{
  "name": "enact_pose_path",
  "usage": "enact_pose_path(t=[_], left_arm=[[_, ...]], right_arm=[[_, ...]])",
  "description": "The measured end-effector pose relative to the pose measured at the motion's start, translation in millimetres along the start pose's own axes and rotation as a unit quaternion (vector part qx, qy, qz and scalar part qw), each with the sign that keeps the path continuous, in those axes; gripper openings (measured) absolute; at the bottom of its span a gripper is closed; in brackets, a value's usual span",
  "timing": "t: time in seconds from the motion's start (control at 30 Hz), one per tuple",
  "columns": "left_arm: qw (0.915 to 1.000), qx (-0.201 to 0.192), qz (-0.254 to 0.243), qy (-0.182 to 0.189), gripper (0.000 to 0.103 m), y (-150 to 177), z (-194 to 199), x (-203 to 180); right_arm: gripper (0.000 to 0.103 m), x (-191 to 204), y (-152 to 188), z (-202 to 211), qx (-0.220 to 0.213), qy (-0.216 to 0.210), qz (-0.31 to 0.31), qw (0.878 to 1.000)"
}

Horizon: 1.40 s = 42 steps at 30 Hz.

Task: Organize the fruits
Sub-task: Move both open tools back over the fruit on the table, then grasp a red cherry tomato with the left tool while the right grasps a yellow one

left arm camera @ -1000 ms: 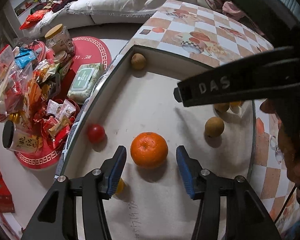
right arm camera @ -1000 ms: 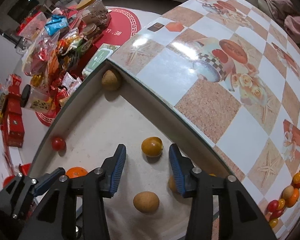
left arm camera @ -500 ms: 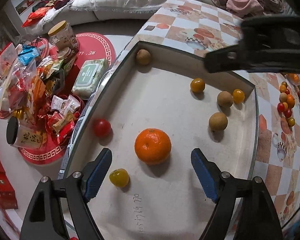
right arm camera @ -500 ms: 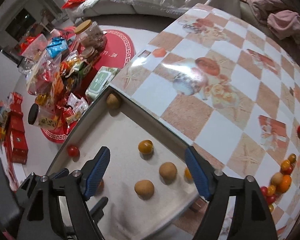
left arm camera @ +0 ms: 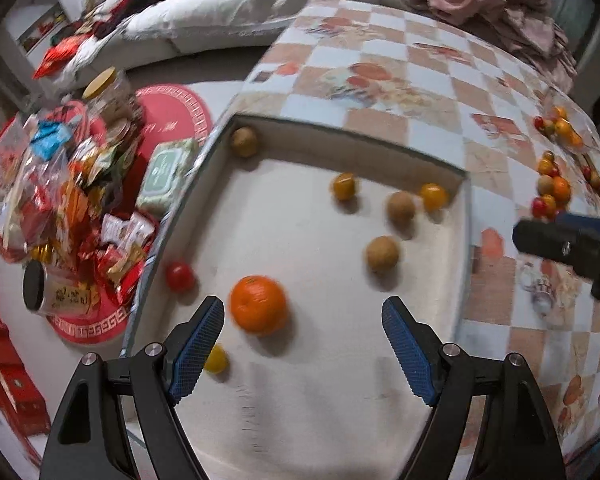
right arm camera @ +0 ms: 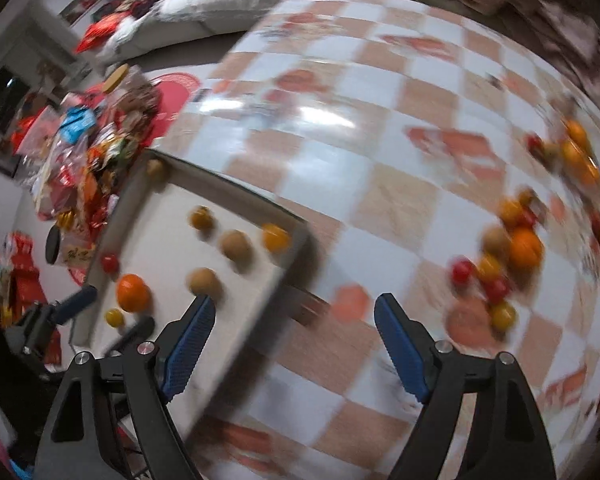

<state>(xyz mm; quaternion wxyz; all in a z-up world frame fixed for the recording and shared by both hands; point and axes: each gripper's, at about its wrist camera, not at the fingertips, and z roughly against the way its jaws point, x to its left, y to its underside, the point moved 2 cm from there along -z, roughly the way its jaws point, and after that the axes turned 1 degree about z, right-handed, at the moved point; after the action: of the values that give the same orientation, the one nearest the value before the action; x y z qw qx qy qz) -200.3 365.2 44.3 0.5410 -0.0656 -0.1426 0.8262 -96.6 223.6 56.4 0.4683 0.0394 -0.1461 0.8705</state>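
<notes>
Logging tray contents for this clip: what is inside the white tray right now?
Inside the white tray: a large orange, a red tomato, three brown round fruits, and three small yellow-orange ones. The left hand-held gripper partly hides one.

The big orange (left arm camera: pixel 258 310) is bright orange. Beside it, the small tomato (left arm camera: pixel 179 275) is red. The tray (left arm camera: pixel 320 400) under them is pale cream. The desk (left arm camera: pixel 384 80) has white and tan checks. Each hand-held gripper has blue pads (left arm camera: pixel 198 346) on black arms.
</notes>
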Motion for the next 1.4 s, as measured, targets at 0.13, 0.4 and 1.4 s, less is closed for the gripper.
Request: enact_pose_path(t=[0.13, 0.4, 1.4], left_arm=[[0.9993, -0.008, -0.033, 0.015, 0.082, -8.3, 8.0, -31.6], [0.9944, -0.018, -0.088, 0.056, 0.082, -25.9, 13.1, -102.4], [0.9827, -0.011, -0.151, 0.107, 0.075, -74.8, -67.5, -212.2]], right_arm=[[0.084, -42.0, 21.7, 6.7, 0.005, 0.02, -0.039, 0.999], [0.084, -120.8, 59.6, 18.6, 0.011, 0.059, -0.112, 0.992], [0.053, -158.1, 58.3, -6.7, -0.034, 0.042, -0.058, 0.997]])
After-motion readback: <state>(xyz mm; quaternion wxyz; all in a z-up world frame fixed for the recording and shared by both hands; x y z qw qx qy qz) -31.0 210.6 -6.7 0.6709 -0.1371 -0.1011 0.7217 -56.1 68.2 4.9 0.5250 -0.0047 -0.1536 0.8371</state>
